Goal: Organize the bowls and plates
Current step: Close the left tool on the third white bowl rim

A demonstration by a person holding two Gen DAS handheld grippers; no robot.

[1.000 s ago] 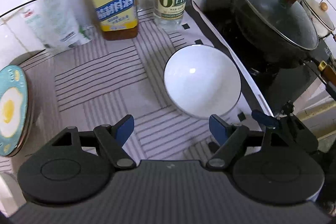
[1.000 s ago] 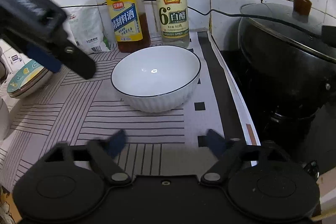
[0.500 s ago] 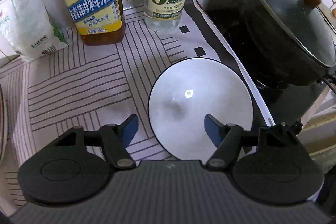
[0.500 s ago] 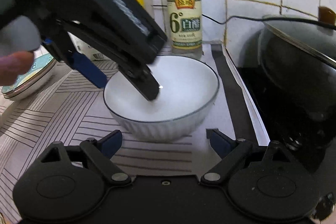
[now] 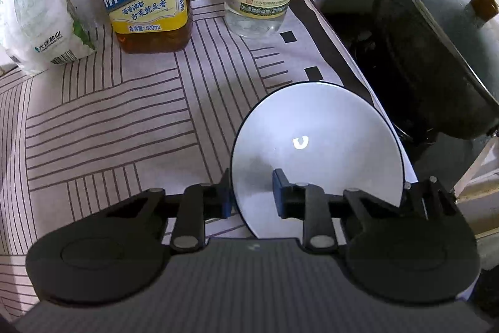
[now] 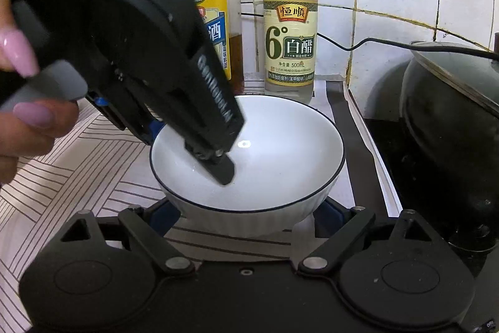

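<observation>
One gripper (image 5: 252, 195) astride white bowl (image 5: 324, 145) rim, left side.

White bowl (image 5: 318, 142) with thin dark rim, upright, empty, on striped mat beside stove

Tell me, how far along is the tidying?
Early. Nothing looks put away yet in these views. In hand: the left hand-held gripper straddles the rim of the white bowl, one finger inside, one outside; the right hand-held gripper sits open around its base. The bowl rests on the striped mat. Lifting and stacking remain.
</observation>
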